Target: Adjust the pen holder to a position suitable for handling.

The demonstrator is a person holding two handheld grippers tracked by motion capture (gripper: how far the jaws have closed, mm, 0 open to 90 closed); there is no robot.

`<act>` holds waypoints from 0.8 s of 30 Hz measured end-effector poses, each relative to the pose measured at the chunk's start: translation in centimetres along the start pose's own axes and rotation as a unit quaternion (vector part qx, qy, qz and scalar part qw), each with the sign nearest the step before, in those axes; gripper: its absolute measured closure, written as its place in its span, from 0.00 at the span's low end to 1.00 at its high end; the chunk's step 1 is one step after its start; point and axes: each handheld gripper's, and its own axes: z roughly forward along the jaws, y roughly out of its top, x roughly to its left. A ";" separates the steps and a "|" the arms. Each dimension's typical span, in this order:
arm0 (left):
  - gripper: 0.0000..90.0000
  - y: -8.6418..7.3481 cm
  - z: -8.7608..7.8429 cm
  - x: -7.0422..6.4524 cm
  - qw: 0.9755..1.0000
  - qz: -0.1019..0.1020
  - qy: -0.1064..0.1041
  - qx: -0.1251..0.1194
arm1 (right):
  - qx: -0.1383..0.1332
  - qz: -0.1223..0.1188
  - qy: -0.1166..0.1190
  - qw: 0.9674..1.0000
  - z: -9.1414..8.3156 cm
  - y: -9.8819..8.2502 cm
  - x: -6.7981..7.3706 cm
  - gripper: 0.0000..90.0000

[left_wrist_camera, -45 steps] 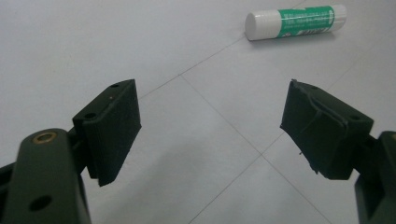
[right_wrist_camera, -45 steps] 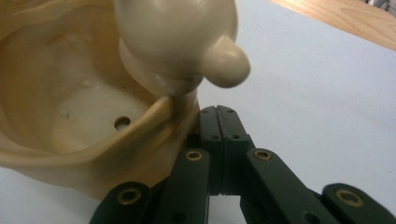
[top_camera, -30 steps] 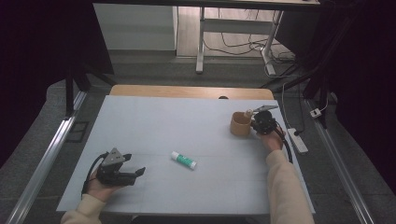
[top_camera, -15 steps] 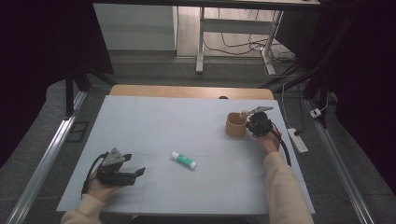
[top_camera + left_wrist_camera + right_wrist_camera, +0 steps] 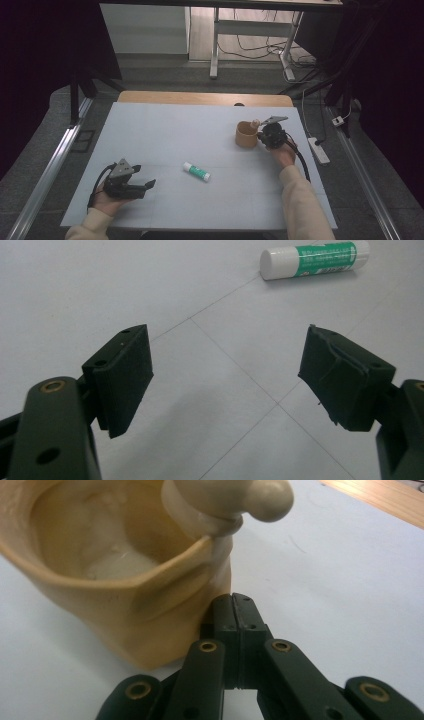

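Note:
A tan cup [image 5: 246, 135] stands at the right of the pale table mat [image 5: 170, 130]. A cream knobbed stick [image 5: 255, 122] leans on its rim. My right gripper [image 5: 267, 136] is shut with nothing between its jaws. In the right gripper view its tip [image 5: 233, 605] presses against the side of the cup [image 5: 115, 595], just below the stick [image 5: 230, 500]. A white and green glue stick [image 5: 196, 171] lies on its side near the middle. My left gripper [image 5: 149, 186] rests at the front left, open and holding nothing. In the left gripper view [image 5: 225, 370] the glue stick [image 5: 315, 259] lies ahead of its jaws.
A wooden table edge [image 5: 200, 97] runs along the far side of the mat. A white power strip [image 5: 319, 150] lies on the floor to the right. Metal rails [image 5: 45, 175] flank the table. Desk legs and cables [image 5: 240, 45] stand beyond.
The right gripper has moved left along the table and the cup has slid left in front of it. The left gripper and the glue stick have stayed put.

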 end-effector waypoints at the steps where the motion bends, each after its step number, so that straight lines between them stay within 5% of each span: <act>1: 0.23 0.0 0.0 0.0 1.000 0.000 0.000 0.000 | 0.000 -0.002 0.002 1.000 0.0 0.1 0.2 0.99; 24: 0.23 0.1 0.3 0.0 1.000 0.005 -0.005 0.005 | -0.010 -0.034 0.039 0.999 0.5 1.0 3.2 0.99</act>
